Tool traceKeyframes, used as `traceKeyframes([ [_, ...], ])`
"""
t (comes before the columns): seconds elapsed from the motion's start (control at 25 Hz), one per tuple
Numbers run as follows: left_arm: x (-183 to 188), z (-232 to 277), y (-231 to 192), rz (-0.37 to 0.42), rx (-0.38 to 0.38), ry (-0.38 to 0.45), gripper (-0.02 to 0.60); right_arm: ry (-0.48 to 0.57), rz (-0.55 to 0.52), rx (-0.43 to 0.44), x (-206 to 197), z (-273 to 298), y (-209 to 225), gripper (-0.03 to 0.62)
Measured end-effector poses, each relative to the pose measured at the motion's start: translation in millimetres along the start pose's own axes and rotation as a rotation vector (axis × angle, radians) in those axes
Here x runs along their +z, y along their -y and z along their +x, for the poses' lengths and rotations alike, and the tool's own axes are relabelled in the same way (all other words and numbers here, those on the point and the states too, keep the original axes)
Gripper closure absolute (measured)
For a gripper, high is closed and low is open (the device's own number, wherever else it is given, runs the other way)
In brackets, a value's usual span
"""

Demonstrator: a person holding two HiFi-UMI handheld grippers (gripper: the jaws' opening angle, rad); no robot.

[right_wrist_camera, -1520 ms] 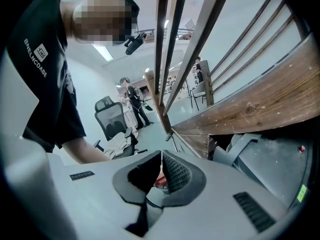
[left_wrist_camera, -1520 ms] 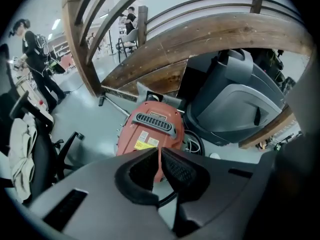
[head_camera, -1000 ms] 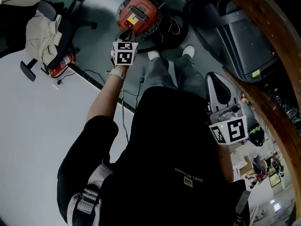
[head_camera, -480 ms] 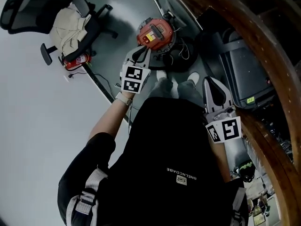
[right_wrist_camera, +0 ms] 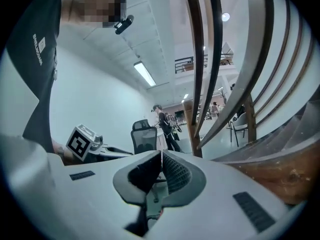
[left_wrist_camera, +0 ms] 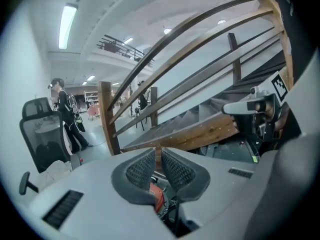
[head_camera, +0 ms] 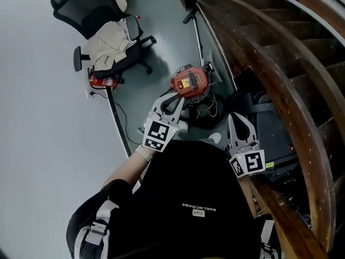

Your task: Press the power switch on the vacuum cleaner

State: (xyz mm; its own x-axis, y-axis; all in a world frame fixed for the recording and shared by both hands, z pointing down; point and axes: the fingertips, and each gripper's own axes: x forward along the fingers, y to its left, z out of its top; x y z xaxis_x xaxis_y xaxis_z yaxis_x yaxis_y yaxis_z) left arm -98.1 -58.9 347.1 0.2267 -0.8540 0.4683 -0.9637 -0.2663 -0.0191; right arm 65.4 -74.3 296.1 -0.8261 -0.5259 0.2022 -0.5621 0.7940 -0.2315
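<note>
Grey left gripper (head_camera: 171, 101) outstretched near vacuum (head_camera: 190, 81)

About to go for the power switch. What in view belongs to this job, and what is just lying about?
For the job:
- vacuum cleaner, red, on the floor
- left hand-held gripper, shut and empty, the nearer one to it
- right hand-held gripper, shut and empty, off to the side

Lying about:
- office chair with a beige garment on it
- fire extinguisher
- wooden stair rail
</note>
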Motion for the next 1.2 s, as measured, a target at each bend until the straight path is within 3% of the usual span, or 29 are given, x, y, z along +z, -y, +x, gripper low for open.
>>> traceKeyframes([
  [0.36, 49, -70, -4, -0.069, 0.141, 0.128, 0.552, 0.039, -0.071, 0.157, 44, 15, -27, 0.565],
  [0.72, 47, -116, -9, -0.126, 0.242, 0.174, 0.552, 0.071, -0.096, 0.253, 62, 20, -56, 0.565],
  [1.2, 39, -117, -6, -0.153, 0.237, 0.174, 0.552, 0.051, -0.148, 0.275, 59, 20, -72, 0.566],
])
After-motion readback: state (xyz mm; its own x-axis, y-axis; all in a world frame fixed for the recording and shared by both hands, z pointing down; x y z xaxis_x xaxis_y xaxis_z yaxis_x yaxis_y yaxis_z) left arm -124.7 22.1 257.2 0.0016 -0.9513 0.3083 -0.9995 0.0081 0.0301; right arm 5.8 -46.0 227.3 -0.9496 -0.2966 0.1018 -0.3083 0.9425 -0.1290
